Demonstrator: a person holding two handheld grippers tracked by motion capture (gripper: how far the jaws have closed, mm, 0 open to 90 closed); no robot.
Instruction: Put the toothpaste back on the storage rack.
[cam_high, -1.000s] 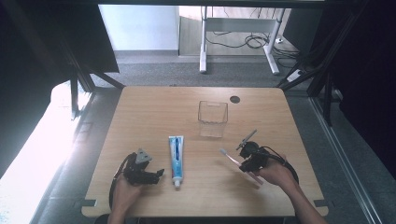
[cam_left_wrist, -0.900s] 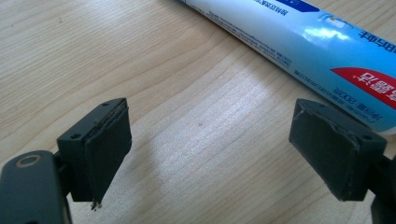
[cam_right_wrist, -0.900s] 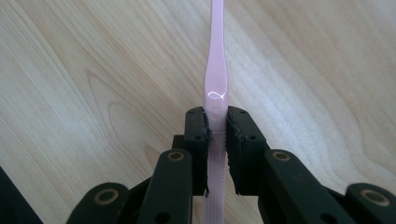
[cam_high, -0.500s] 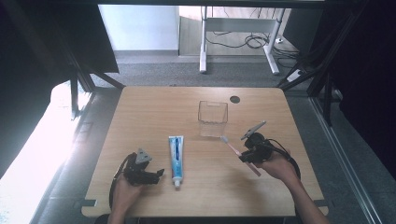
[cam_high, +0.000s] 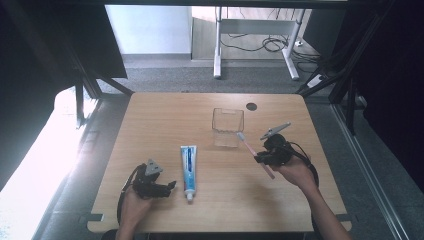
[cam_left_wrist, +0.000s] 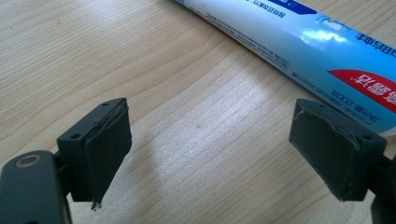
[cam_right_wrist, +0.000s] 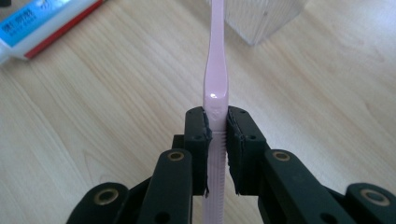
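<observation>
Since the earlier frame, the right tongs (cam_high: 261, 155) have lifted the pink toothbrush (cam_high: 252, 151) toward the clear box (cam_high: 228, 127); the left tongs (cam_high: 170, 186) rest beside the toothpaste tube (cam_high: 189, 164) on the counter (cam_high: 165, 120). Left gripper view: jaws wide apart, holding nothing, the tube (cam_left_wrist: 299, 42) just beyond. Right gripper view: jaws clamped on the toothbrush (cam_right_wrist: 216, 65) handle.
</observation>
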